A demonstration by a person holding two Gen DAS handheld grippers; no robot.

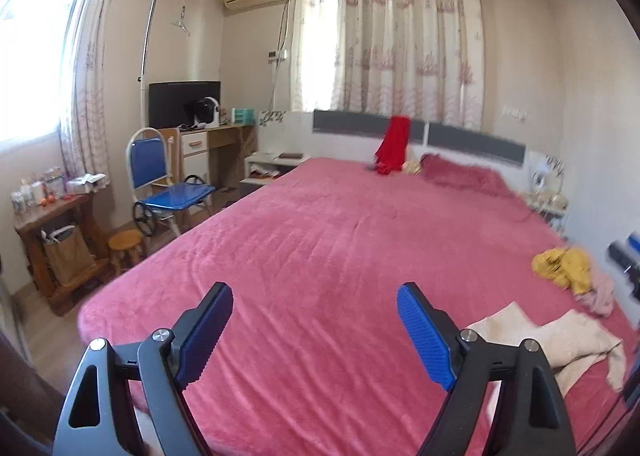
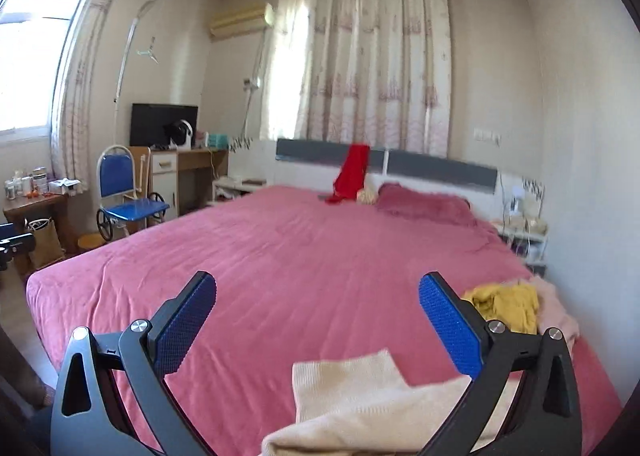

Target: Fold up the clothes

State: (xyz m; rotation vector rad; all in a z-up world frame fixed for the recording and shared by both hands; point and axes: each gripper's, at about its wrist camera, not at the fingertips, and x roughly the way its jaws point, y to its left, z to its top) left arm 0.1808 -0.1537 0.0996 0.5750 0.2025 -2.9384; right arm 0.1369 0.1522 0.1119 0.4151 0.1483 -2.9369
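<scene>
honestly, both the left gripper [image 1: 315,332] and right gripper [image 2: 318,322] gape empty; the cream garment [image 2: 360,404] could bunch if grabbed mid-panel.

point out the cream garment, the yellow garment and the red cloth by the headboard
cream garment [image 2: 348,388], right wrist view, on its flat upper panel
yellow garment [image 2: 508,306], right wrist view, on its bunched middle
red cloth [image 1: 394,143], left wrist view, on its hanging middle

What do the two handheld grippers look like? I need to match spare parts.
Both look alike. The left gripper has dark grey plastic arms with triangular cut-outs, round silver pivot bolts, and blue finger pads with a fine knurled texture. The right gripper matches. No cables or sleeves show.
</scene>
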